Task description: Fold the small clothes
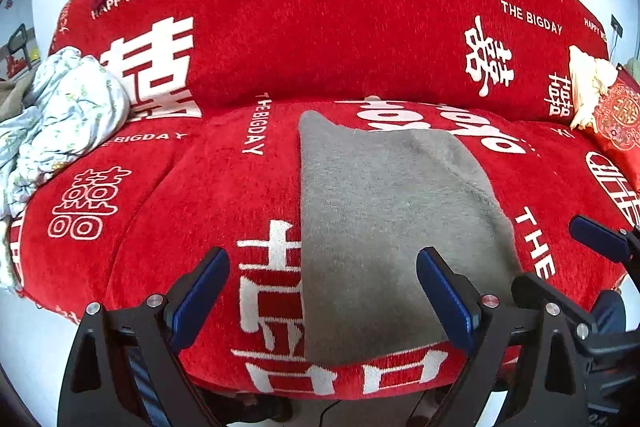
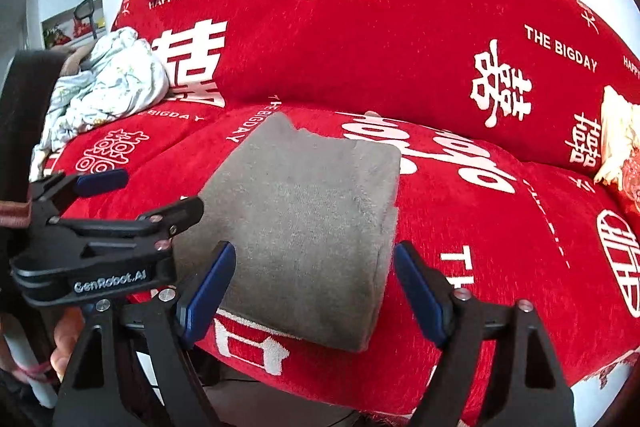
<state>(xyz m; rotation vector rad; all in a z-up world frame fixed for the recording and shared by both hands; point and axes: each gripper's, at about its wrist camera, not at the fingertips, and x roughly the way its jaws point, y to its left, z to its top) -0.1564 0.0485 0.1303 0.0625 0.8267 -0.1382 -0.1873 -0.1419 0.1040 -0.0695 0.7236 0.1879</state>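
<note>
A folded grey cloth [image 1: 384, 227] lies flat on the seat of a sofa [image 1: 200, 211], near the front edge. The sofa wears a red cover printed with white characters and words. The cloth is a neat oblong, its folded side towards the right and its far end stepped where layers overlap.

The left tool [image 1: 322, 291] hangs above the front of the seat with its blue-padded fingers [image 1: 200, 291] spread wide, nothing between them but air; the cloth's near left part shows below. The right tool [image 2: 316, 285] is also spread wide, its pads either side of the cloth's near end and not pressing on it. Each tool shows at the edge of the other's view.

A crumpled pale patterned sheet [image 1: 60, 115] sits at the left end of the sofa, and a cream tassel [image 1: 588, 87] at the right.
</note>
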